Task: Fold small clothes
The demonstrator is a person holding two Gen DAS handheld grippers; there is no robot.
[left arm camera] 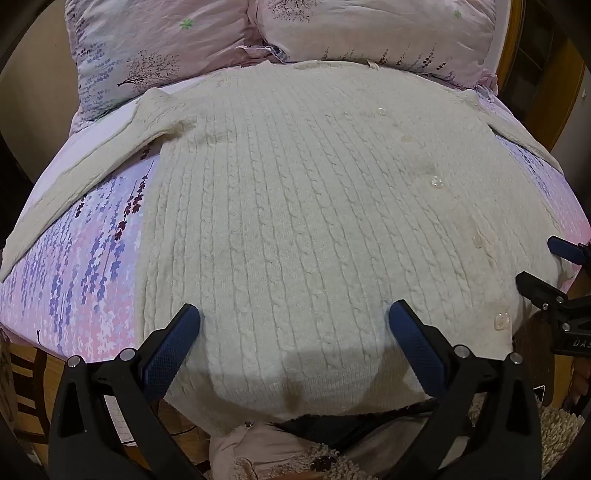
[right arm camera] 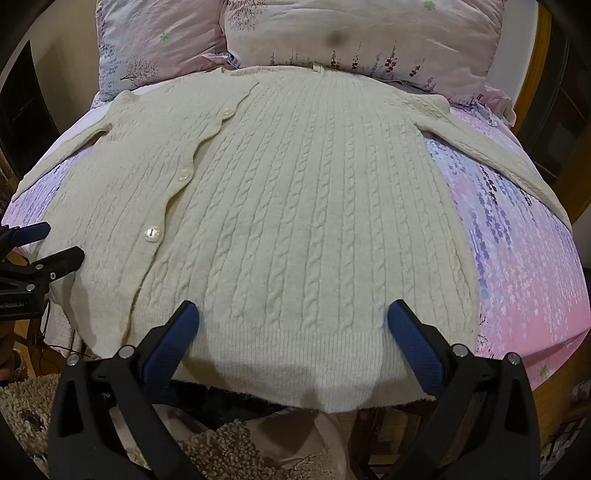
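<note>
A cream cable-knit cardigan (left arm camera: 295,206) (right arm camera: 295,206) with pearly buttons (right arm camera: 153,233) lies flat, front up, on a bed, both sleeves spread out to the sides. In the left wrist view my left gripper (left arm camera: 293,314) hovers open over the hem on the cardigan's left half, nothing between its blue pads. My right gripper (right arm camera: 293,308) stands open above the ribbed hem of the right half, also empty. Each gripper shows at the edge of the other's view: the right gripper (left arm camera: 546,266) and the left gripper (right arm camera: 55,243).
The bed has a pink and purple floral sheet (left arm camera: 81,266) (right arm camera: 524,266). Two matching pillows (left arm camera: 155,48) (right arm camera: 362,33) lie just past the collar. The hem hangs at the bed's near edge, above a shaggy beige rug (right arm camera: 214,446) and wooden floor (left arm camera: 33,373).
</note>
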